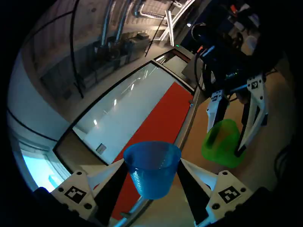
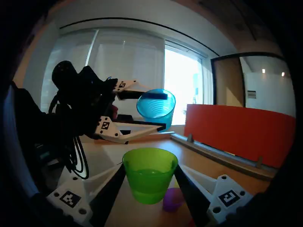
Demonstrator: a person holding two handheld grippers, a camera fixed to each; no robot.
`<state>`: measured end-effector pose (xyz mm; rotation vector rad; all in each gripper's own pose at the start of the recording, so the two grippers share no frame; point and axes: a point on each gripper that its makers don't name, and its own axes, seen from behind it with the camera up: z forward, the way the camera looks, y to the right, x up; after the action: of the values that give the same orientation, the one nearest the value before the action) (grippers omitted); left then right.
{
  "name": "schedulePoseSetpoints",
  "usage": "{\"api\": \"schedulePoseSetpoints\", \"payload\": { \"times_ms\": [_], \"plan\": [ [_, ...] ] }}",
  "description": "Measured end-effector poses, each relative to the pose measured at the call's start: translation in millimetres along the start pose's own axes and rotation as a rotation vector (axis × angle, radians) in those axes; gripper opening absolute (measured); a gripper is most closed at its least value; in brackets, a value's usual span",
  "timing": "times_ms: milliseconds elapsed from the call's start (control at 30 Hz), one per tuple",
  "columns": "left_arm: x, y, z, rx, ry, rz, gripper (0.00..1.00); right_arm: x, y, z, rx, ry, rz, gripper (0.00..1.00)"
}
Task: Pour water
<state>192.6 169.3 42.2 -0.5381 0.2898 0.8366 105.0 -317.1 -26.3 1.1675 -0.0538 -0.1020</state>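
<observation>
A blue plastic cup (image 1: 152, 172) sits between the fingers of my left gripper (image 1: 151, 166), which is shut on it. In the right gripper view this blue cup (image 2: 156, 106) is tipped on its side, mouth towards the camera, held by the left gripper (image 2: 165, 112) above and beyond the green cup. My right gripper (image 2: 150, 170) is shut on a green cup (image 2: 150, 178) that stands upright with water in its lower part. From the left gripper view, the right gripper (image 1: 224, 142) and its green cup (image 1: 223, 145) hang over the wooden table.
A small purple cup (image 2: 173, 199) stands on the wooden table (image 2: 110, 151) just below the green cup. An orange divider panel (image 2: 242, 130) runs along the table's far edge, with a bright window (image 2: 185, 87) behind. A person's dark sleeve and cables (image 2: 72, 113) are at left.
</observation>
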Motion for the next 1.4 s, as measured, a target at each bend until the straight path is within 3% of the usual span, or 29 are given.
{"api": "schedulePoseSetpoints", "payload": {
  "times_ms": [300,500,633,733,1100,1400],
  "plan": [
    [-6,-3.9,-4.3,-0.016,-0.006,-0.275,0.85,4,1,-4.7,-0.017,0.0,-0.014,0.9],
    [-13,0.5,-5.5,-0.045,-0.018,-0.455,0.84,9,4,-8.4,-0.032,0.011,-0.006,0.9],
    [-25,7.7,-5.4,-0.073,-0.054,-0.546,0.85,11,6,-10.6,-0.039,0.01,-0.003,0.9],
    [-35,16.0,-4.7,-0.097,-0.095,-0.579,0.85,12,7,-11.9,-0.044,0.007,0.0,0.9],
    [-63,43.6,-2.8,-0.165,-0.22,-0.61,0.85,5,13,-17.5,-0.048,-0.04,0.003,0.91],
    [-91,65.0,-4.7,-0.221,-0.329,-0.591,0.86,-15,20,-24.5,-0.045,-0.117,0.011,0.91]
  ]
}}
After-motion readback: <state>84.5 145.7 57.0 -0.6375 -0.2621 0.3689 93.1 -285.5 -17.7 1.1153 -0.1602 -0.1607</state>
